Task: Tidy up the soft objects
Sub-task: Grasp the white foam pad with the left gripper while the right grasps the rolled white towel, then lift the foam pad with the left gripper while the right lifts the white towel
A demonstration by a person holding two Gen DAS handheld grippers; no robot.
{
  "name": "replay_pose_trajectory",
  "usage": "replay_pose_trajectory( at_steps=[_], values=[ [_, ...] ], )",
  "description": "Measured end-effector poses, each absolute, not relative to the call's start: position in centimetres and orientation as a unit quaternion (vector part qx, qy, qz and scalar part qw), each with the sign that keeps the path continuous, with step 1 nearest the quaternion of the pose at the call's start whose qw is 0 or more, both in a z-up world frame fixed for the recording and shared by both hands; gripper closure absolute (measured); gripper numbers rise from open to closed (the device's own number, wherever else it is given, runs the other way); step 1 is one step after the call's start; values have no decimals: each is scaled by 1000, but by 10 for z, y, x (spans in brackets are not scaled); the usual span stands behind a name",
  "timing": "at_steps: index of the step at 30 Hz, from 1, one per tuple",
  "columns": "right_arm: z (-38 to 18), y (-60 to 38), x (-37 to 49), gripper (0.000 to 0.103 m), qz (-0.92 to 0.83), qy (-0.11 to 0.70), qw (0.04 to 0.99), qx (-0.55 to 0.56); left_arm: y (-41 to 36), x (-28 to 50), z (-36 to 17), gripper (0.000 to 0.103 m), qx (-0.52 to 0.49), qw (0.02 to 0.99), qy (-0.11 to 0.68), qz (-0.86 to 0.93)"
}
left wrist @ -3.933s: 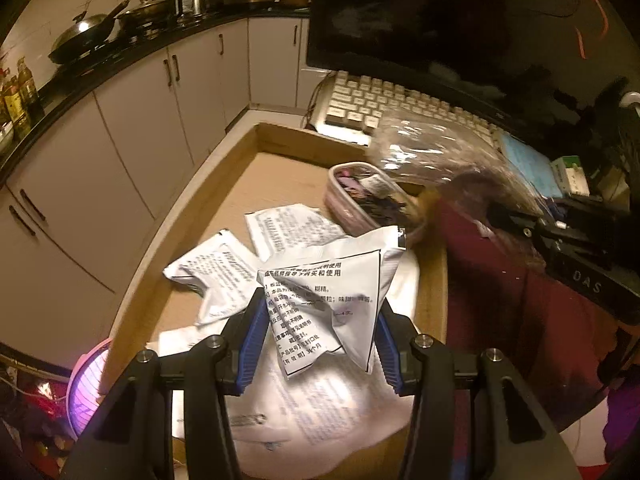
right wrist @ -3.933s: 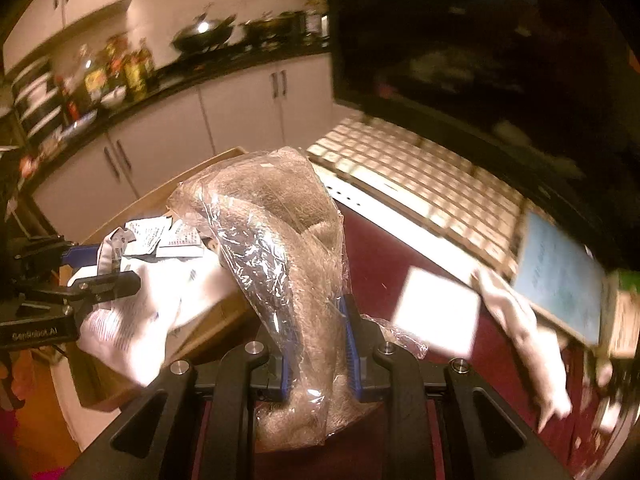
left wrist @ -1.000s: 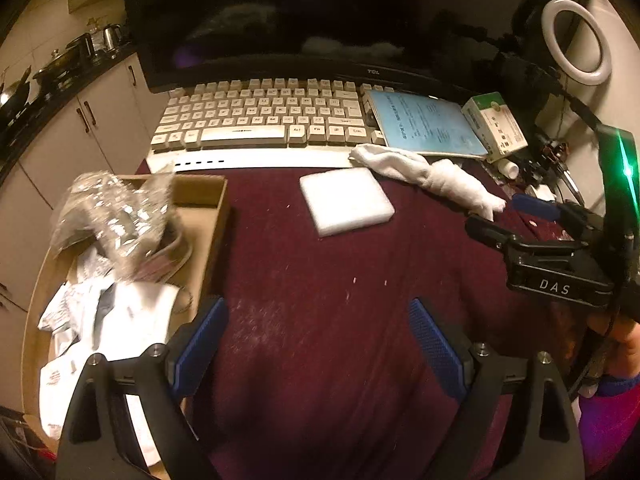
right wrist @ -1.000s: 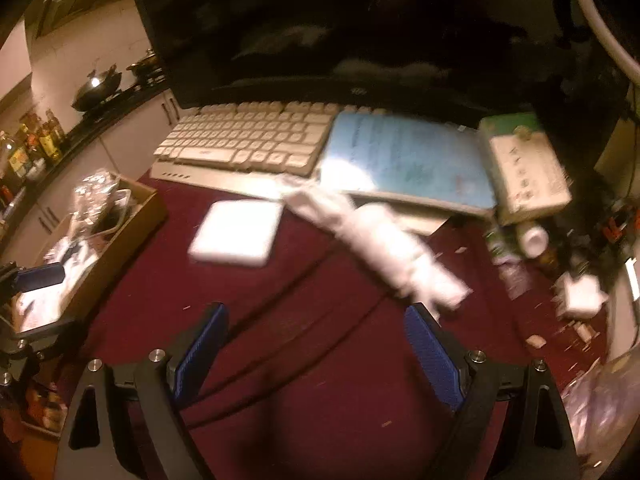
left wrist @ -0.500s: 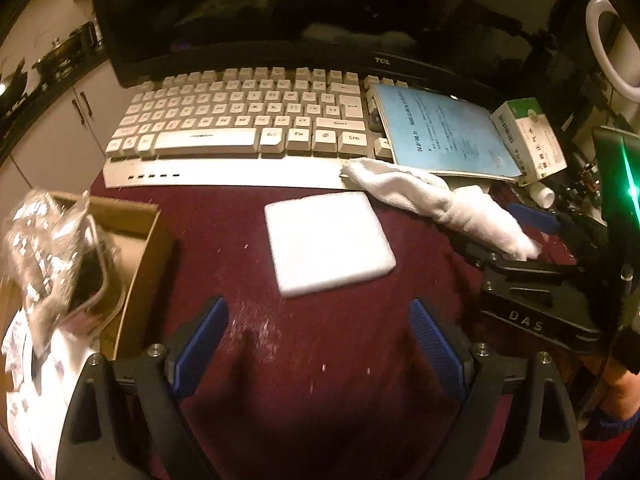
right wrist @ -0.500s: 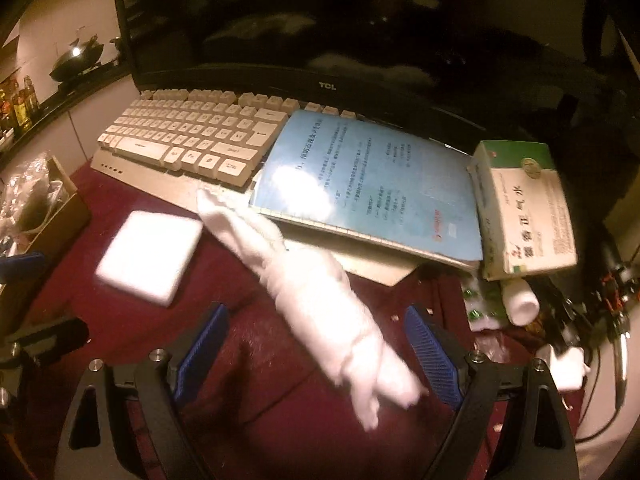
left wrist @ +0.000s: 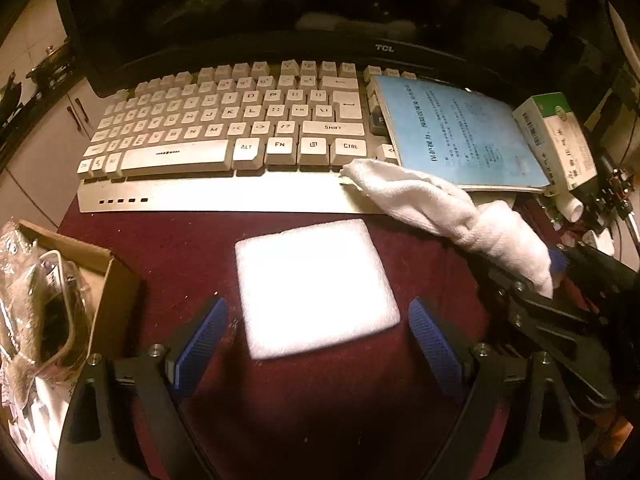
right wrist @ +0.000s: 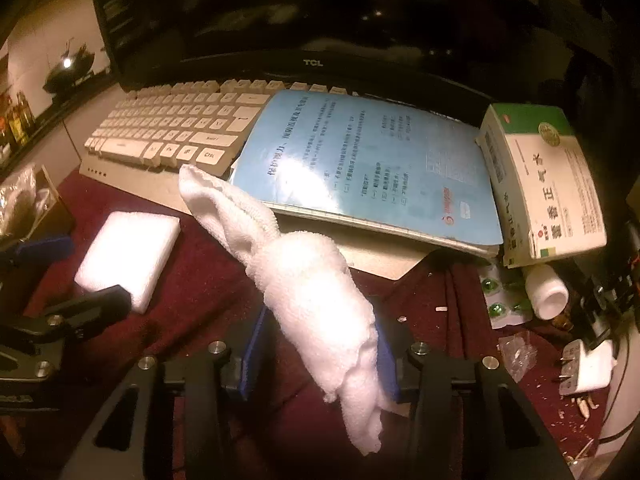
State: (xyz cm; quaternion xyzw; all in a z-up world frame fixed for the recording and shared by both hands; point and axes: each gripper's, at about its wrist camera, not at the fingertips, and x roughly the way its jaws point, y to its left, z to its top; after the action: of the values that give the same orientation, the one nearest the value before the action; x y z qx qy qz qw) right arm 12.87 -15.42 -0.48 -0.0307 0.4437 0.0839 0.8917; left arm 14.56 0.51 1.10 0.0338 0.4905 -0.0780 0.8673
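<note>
Our right gripper [right wrist: 318, 354] pinches the limp rolled white towel [right wrist: 308, 276] mid-roll; our left gripper [left wrist: 318, 332], spread, straddles the light, squashy white foam square [left wrist: 314, 286].

Domestic premises: home computer corner adjoining a kitchen. Evidence: TCL monitor [left wrist: 384, 20] and white keyboard [left wrist: 224, 136] on cloth-covered worktop [left wrist: 320, 420]; medicine box [right wrist: 544, 180]; wok [right wrist: 66, 70], bottles [right wrist: 16, 118] and cabinet doors [left wrist: 52, 140] behind.

Right claw [right wrist: 318, 350] now closed on the towel [right wrist: 304, 276]; left claw [left wrist: 316, 344] nearer the foam pad [left wrist: 314, 288].
</note>
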Motion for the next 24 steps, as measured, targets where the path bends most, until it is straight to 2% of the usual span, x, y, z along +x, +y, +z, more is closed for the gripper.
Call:
replay_pose_trajectory(
  at_steps=[10,12,24],
  values=[
    [-4,-153,128,53,88,439,894,-19,-4,164,-5,11,47,861,503,-60],
    [-4,-154,129,53,88,438,894,-18,-3,159,-3,21,48,863,500,-62],
    [0,-159,122,59,90,428,899,5,6,106,-3,22,48,859,501,-95]
  ],
)
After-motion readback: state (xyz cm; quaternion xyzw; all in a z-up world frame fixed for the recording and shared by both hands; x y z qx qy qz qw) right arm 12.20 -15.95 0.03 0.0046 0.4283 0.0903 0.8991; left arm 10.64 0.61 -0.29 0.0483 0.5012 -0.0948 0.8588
